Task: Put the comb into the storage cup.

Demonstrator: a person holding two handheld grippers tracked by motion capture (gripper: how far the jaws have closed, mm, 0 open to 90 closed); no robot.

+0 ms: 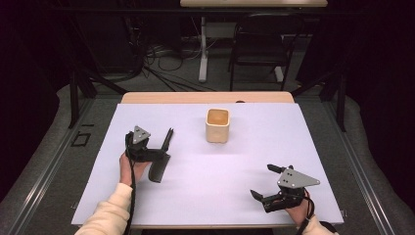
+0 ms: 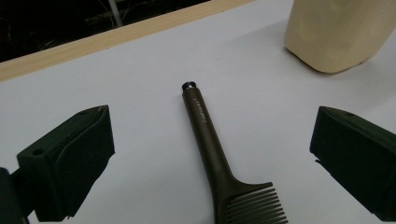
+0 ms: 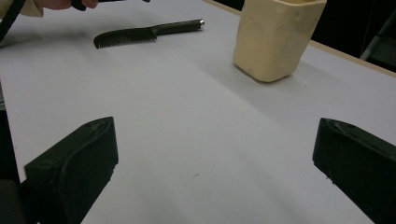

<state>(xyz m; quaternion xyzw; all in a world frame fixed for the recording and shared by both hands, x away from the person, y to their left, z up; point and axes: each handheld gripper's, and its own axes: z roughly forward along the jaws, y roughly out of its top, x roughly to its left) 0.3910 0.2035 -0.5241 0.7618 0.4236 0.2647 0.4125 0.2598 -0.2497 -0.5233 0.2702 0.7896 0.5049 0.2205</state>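
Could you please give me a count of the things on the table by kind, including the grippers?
Combs: 1, a dark comb lying flat between the open left gripper's jaws.
Cups: 1, a cream cup standing upright, apart from the comb.
Grippers: 2, the left gripper over the comb and the right gripper, open, with nothing between its jaws.
Total: 4

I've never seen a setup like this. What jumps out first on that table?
A cream square cup stands alone toward the far middle of the white table. At the left, a dark comb lies flat with its handle toward the far edge, framed by the wide-open jaws of the left gripper. The right gripper rests open near the right front corner, holding nothing.
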